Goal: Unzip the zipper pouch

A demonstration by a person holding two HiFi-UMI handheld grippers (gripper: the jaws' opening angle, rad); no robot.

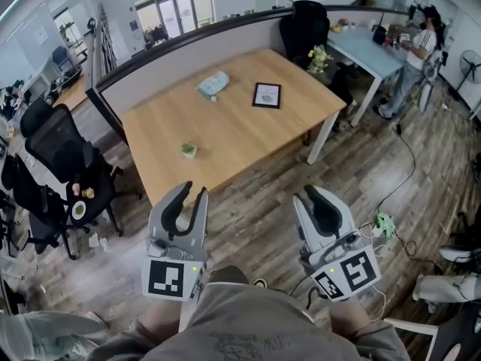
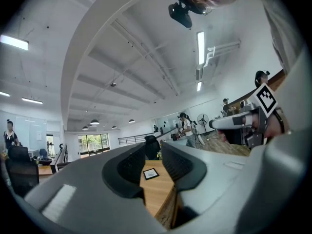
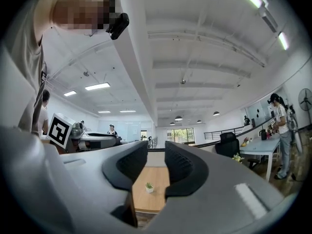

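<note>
At the far left I see a black mesh office chair [image 1: 60, 150] beside the pale wooden counter [image 1: 233, 135]; my left gripper [image 1: 193, 190] hangs over the wood-plank floor [image 1: 255, 228], short of the counter's near edge, its two dark jaws spread with only air between them; through that gap its own view shows the counter and a black-framed picture [image 2: 150, 173]; on the counter, nearest me, stands a small green potted plant [image 1: 189, 150]; further back lies the light blue-green zipper pouch [image 1: 213, 86], untouched and well apart from both grippers; the picture frame lies just right of it; my right gripper [image 1: 306, 194] also hovers over the floor, jaws parted and empty; a person [image 1: 415, 51] stands at a far desk.
</note>
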